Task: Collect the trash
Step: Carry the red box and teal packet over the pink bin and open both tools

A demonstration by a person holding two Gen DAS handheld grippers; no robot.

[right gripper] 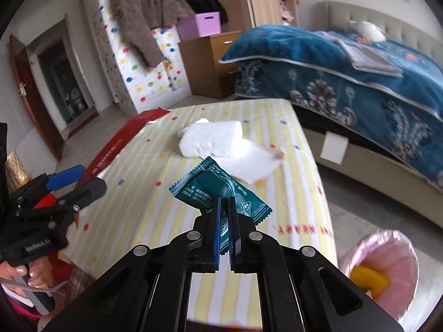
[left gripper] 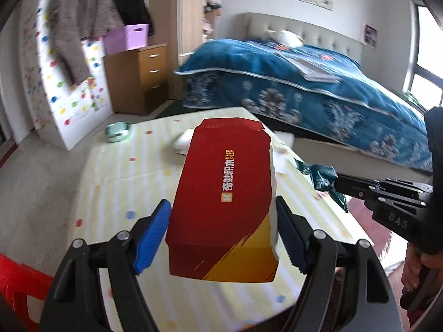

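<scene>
You've got the red box (left gripper: 224, 199) clamped in your left gripper (left gripper: 221, 238) and the teal wrapper (right gripper: 221, 191) pinched in your right gripper (right gripper: 224, 232), but tissues (right gripper: 213, 138) remain on the far table (right gripper: 277, 116), pink bin (right gripper: 387, 251) near right.

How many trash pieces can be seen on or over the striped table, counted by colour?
Red: 1, the box, held in the left tongs.
Teal: 1, the wrapper, held in the right tongs.
White: 2, the pack and the tissue, both lying on the table.
Total: 4
</scene>
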